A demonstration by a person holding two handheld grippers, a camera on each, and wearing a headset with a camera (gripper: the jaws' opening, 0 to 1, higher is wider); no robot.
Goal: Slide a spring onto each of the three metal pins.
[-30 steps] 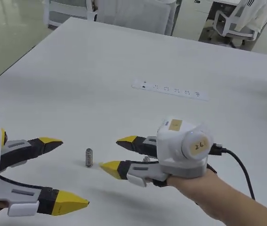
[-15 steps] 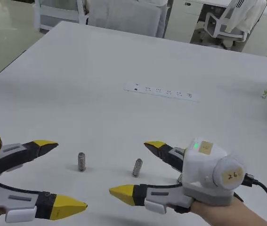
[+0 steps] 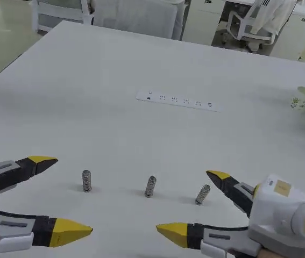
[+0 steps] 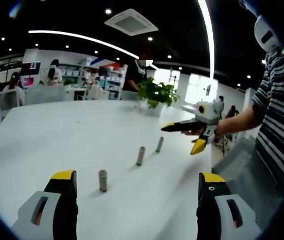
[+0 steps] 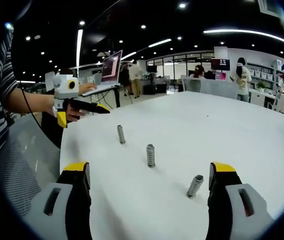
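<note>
The right gripper (image 3: 185,201) had drawn back toward the tabletop's (image 3: 114,97) near edge, baring three springs in a row along it. The job looked about done. The left spring (image 3: 86,180) and middle spring (image 3: 150,186) stood roughly upright, while the right spring (image 3: 203,194) leaned rightward. Both it and the left gripper (image 3: 70,194) were spread and empty.

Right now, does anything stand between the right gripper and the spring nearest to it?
Nothing visible does. The right gripper is open and empty, and the nearest spring leans on the bare table just ahead of its jaws. The middle spring and the far spring stand beyond it, toward the left gripper.
</note>
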